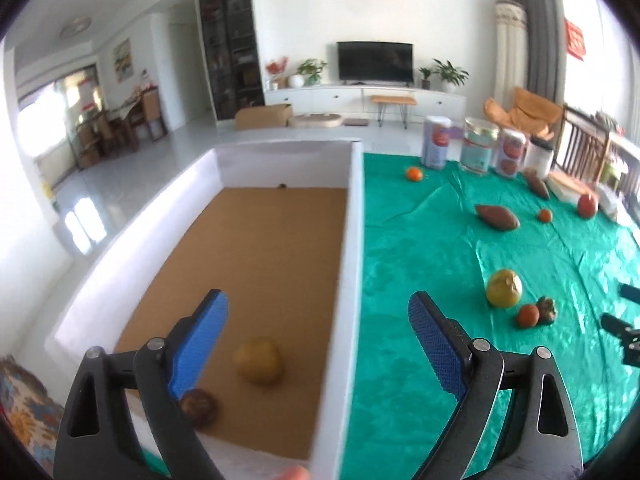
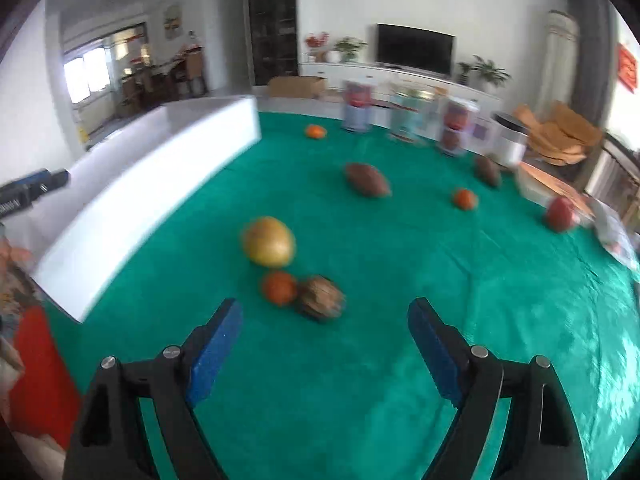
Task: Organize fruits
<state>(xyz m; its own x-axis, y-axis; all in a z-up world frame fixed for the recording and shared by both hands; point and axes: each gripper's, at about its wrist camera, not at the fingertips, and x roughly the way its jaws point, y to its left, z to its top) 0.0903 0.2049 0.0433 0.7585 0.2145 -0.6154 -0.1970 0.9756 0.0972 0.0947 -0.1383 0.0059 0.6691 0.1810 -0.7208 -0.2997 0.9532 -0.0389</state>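
Two fruits lay in the white box point(image 1: 352, 216) at lower left; your left gripper point(image 1: 320, 344) gaped empty. Your right gripper point(image 2: 324, 340) (wide, empty) faced the small orange point(image 2: 279, 288) at centre: straddle it squarely.

living room, daylight from both sides

white walls, pale glossy floor point(image 1: 192, 136). a dark television point(image 1: 375, 61) hangs above a long white cabinet point(image 1: 360, 98), with potted plants point(image 1: 450, 72) beside it. tall dark shelving point(image 1: 230, 40) stands at left. grey curtain point(image 1: 534, 20) at right.
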